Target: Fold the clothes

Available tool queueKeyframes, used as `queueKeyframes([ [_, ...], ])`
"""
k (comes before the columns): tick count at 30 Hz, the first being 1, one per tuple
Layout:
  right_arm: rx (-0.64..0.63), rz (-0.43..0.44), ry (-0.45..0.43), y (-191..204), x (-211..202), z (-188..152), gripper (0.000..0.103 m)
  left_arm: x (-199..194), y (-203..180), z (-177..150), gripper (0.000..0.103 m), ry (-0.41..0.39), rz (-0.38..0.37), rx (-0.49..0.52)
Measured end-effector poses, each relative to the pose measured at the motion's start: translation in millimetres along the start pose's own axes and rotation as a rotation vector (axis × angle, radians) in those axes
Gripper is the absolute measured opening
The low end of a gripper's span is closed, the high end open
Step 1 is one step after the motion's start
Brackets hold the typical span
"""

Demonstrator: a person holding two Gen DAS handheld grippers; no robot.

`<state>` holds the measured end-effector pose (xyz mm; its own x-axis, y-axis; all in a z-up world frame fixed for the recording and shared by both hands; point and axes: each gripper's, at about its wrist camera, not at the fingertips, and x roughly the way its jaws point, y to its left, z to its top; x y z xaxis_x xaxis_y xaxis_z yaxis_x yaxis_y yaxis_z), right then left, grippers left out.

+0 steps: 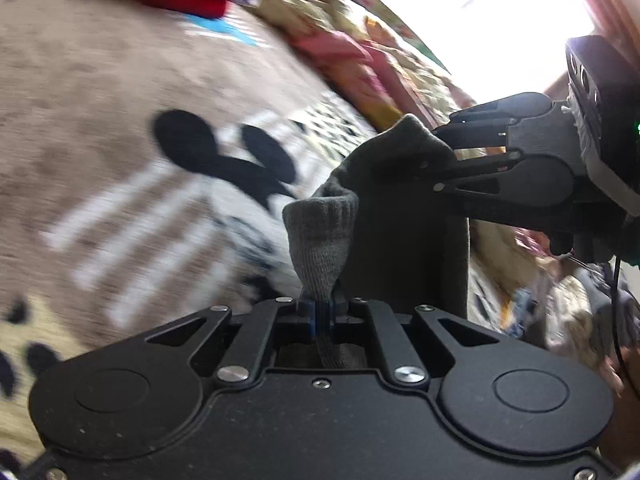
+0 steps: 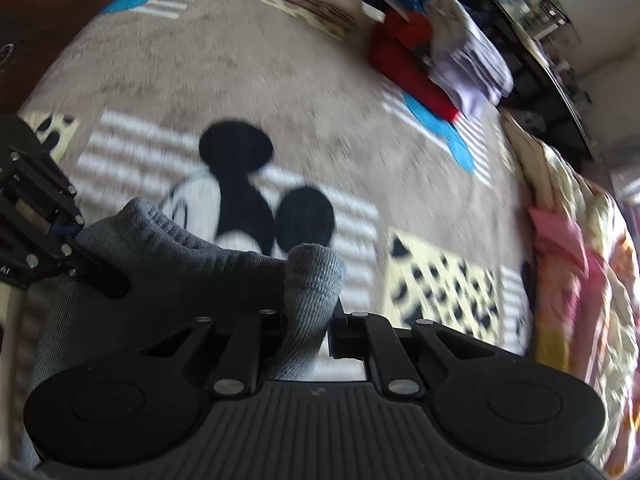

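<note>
A grey knitted garment (image 1: pixel 320 236) hangs in the air between both grippers, above a beige Mickey Mouse blanket (image 1: pixel 100 120). My left gripper (image 1: pixel 320 312) is shut on one ribbed edge of it. My right gripper (image 1: pixel 444 164) comes in from the right and is shut on another part of the same garment. In the right wrist view the garment (image 2: pixel 180 264) stretches from my right gripper (image 2: pixel 310 320), shut on a ribbed edge, across to my left gripper (image 2: pixel 68 236) at the left edge.
The blanket (image 2: pixel 320 80) covers the bed. A red garment (image 2: pixel 404 64) and a pale lilac one (image 2: pixel 472 64) lie at the far end. A floral quilt (image 2: pixel 580 260) runs along the right side. Dark furniture (image 2: pixel 552 60) stands beyond.
</note>
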<state>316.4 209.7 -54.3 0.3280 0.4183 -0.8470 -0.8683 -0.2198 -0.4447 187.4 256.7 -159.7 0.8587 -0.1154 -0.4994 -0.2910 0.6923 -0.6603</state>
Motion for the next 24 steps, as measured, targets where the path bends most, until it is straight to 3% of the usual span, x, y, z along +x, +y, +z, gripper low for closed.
queueKeyframes([
  [2, -0.004, 0.011, -0.014, 3, 12, 13, 0.014, -2, 8, 1, 0.004, 0.003, 0.034, -0.021],
  [6, 0.056, 0.003, -0.025, 3, 30, 26, 0.044, 3, 19, 1, 0.005, 0.016, 0.079, -0.055],
  [7, 0.081, 0.0, -0.034, 1, 30, 26, 0.046, 3, 19, 1, 0.005, 0.013, 0.087, -0.051],
  [12, 0.185, -0.027, -0.103, -11, -3, 3, 0.067, 1, 18, 6, 0.025, -0.051, 0.152, -0.042],
  [18, 0.296, -0.102, -0.143, -10, -72, -52, 0.07, -12, -1, 6, 0.047, -0.169, 0.293, 0.041],
  [21, 0.369, -0.144, -0.151, 0, -111, -89, 0.07, -23, -8, 9, 0.05, -0.269, 0.38, 0.063],
  [24, 0.421, -0.195, -0.149, 25, -148, -128, 0.07, -35, -11, 14, 0.052, -0.347, 0.376, 0.073],
])
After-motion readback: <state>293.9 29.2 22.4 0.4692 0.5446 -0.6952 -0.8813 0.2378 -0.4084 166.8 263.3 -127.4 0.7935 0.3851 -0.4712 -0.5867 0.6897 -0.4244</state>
